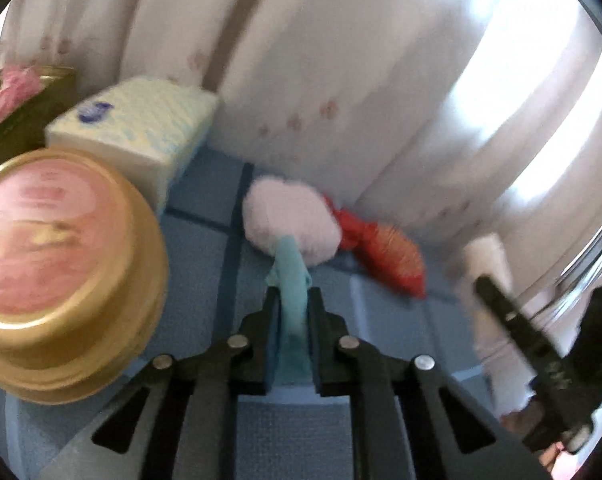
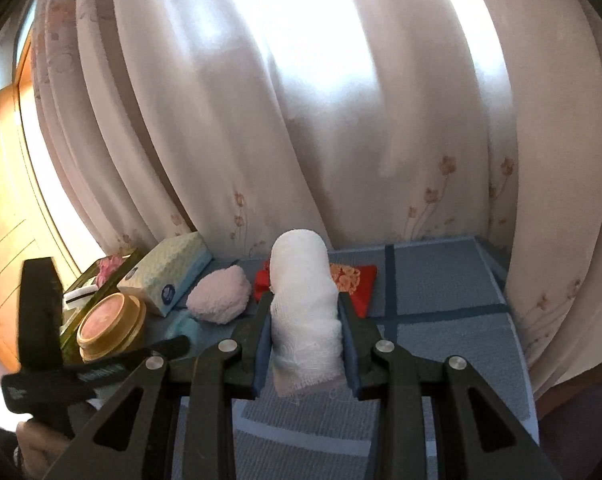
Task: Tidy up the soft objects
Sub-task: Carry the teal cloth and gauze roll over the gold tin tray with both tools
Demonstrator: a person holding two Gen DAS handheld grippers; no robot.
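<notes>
Left gripper (image 1: 292,300) jaws clamp teal cloth (image 1: 291,280), right gripper (image 2: 304,308) jaws pinch gauze roll (image 2: 303,304); either could slip beside the pink puff (image 2: 220,292).

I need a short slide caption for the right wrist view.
Right gripper holds a white gauze roll above the blue mat.

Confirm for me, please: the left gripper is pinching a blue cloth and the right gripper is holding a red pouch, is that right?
Not quite. The right gripper is shut on a white gauze roll, as the right wrist view shows; the red pouch lies on the mat behind it. The left gripper does pinch the blue cloth.
</notes>
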